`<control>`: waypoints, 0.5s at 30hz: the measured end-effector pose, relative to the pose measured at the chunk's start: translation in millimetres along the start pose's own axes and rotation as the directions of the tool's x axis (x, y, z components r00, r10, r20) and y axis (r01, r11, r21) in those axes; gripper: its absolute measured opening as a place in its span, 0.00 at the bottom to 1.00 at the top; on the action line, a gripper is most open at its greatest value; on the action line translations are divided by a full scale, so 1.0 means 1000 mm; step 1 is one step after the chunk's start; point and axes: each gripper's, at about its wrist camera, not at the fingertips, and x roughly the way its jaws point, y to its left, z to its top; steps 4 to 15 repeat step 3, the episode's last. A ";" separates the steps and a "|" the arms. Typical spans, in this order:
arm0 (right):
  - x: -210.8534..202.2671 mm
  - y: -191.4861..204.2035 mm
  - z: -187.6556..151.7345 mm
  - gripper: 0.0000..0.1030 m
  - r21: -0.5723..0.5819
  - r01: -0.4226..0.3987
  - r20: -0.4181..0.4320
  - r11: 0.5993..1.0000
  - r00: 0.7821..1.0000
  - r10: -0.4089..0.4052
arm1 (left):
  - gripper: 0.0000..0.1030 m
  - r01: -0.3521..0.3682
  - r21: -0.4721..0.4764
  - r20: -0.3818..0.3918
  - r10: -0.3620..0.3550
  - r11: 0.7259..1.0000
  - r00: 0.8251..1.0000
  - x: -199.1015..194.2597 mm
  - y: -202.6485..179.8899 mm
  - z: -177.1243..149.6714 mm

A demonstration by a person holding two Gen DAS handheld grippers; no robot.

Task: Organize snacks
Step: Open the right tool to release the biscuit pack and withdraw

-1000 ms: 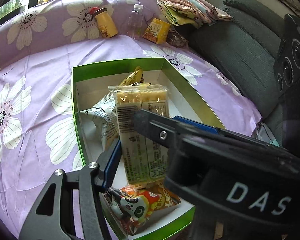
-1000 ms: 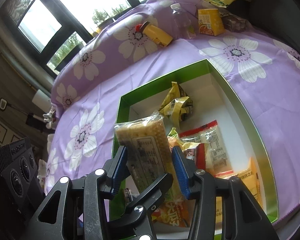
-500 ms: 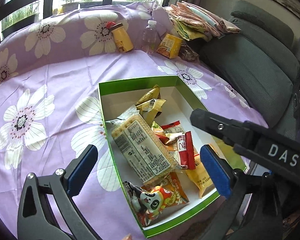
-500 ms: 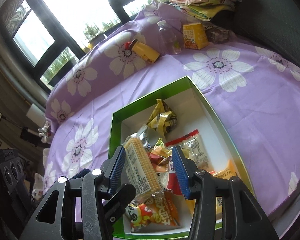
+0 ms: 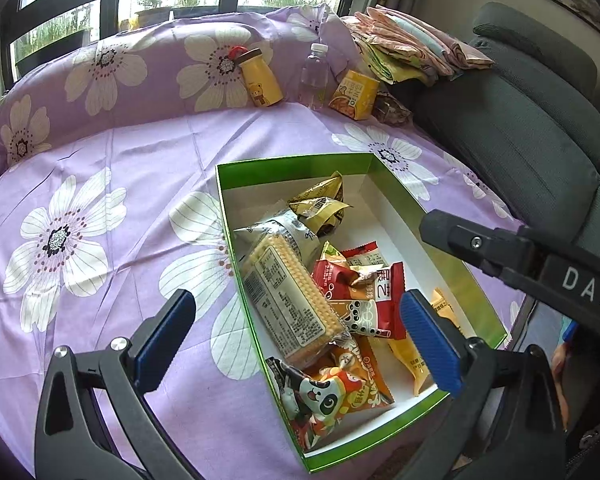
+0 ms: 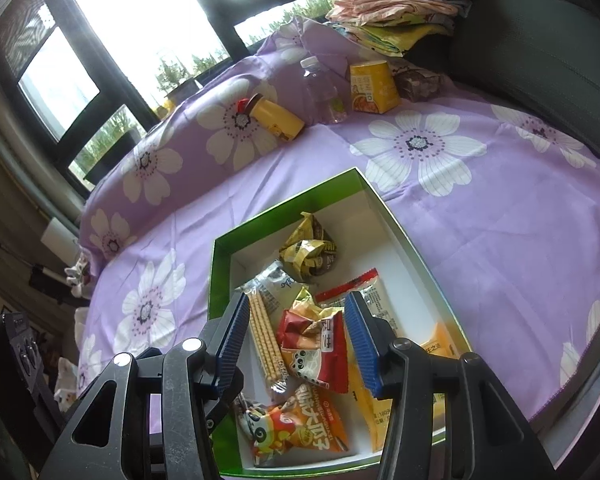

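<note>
Your left gripper (image 5: pixel 296 332) hangs spread wide and empty above the box (image 5: pixel 396 184), the right gripper (image 6: pixel 296 340) part-open on nothing, biscuits (image 5: pixel 288 296) in with the snacks; the juice carton (image 5: pixel 354 94) and bottles remain on the bed (image 5: pixel 112 184).

- In the box (image 5: pixel 452 232), on the bed (image 5: pixel 148 184): cracker pack (image 5: pixel 288 300) along the left wall, leaning over a pouch (image 5: pixel 284 222).
- Behind these (toward the far wall): two wrapped snacks (image 5: pixel 320 204).
- Right of the crackers: heaped packets (image 5: pixel 364 296).
- Nearest corner: panda bag (image 5: pixel 328 392).
- Beyond the box, against the bolster (image 5: pixel 148 68): jar (image 5: pixel 260 80), bottle (image 5: pixel 314 76), carton (image 5: pixel 354 94), left to right.
</note>
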 end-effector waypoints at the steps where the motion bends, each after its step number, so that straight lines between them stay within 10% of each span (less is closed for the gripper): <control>1: 0.000 0.000 0.000 0.49 -0.001 0.004 0.001 1.000 1.000 -0.004 | 1.00 0.004 -0.001 -0.003 -0.004 1.000 1.000 0.000 0.000 0.000; 15: -0.001 0.000 0.000 0.49 0.000 0.008 0.000 1.000 1.000 -0.008 | 1.00 0.014 -0.004 -0.010 -0.014 1.000 1.000 0.000 0.000 -0.001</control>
